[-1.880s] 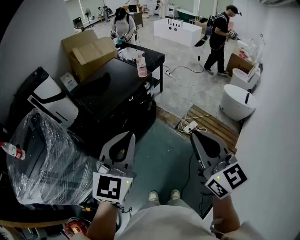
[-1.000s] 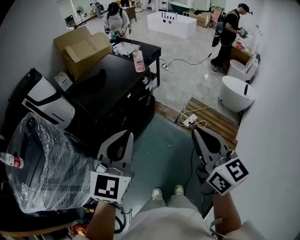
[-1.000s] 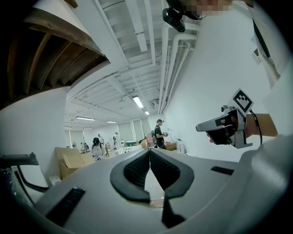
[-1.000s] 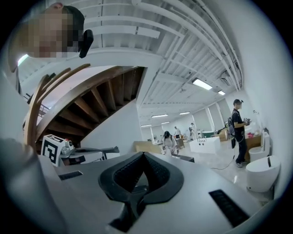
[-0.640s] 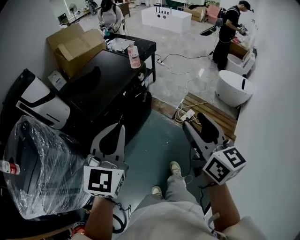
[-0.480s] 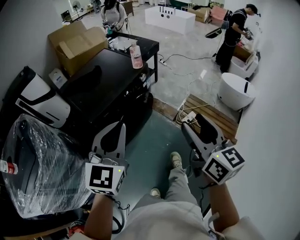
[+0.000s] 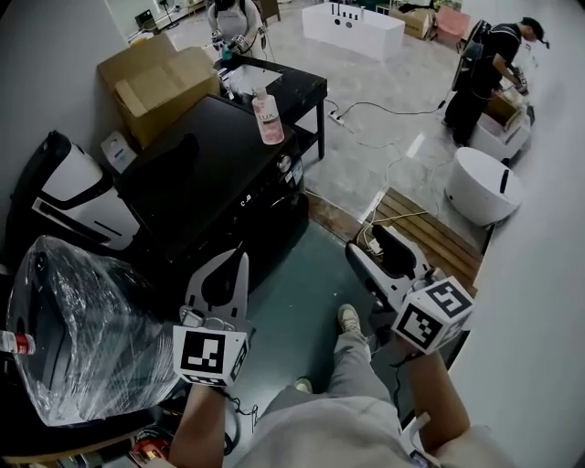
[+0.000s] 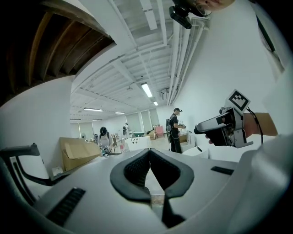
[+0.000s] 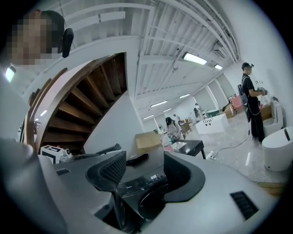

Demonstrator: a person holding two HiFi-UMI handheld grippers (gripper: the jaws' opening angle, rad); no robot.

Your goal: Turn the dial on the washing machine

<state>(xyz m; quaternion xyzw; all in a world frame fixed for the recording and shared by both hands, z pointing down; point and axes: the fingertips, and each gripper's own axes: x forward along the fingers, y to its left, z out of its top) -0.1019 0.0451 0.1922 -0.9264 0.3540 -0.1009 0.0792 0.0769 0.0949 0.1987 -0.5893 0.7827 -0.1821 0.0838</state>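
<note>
Okay, washing machine (image 7: 215,178): one boxy black front-loader with a flat glossy top, its front facing both grippers, which are well apart from it and touch nothing on it; dial too small to pick out in head view, while the right gripper view shows only a small lit display (image 9: 154,177) and the round dark door (image 9: 151,203). On the machine's top, at the far corner, stands one pink, ribbed-looking plastic bottle (image 7: 266,119), upright. One brown cardboard box (image 7: 160,78) with open flaps sits just behind the machine, and one black table (image 7: 288,84) is just beyond it. A bulky thing in crinkled clear plastic wrap (image 7: 73,329) is on the machine's near side. Two other people (image 7: 236,14) (image 7: 494,69) stand far past the machine. Two bare forearms reach forward toward the machine, both grippers roughly level. Left gripper (image 7: 239,259): smooth grey shell, ribbed dark pads with tips pressed together, nothing held. Right gripper (image 7: 368,242): same build, its jaws have just been opening and now stand wide apart with nothing between them; the machine's front shows through the gap, far off
</note>
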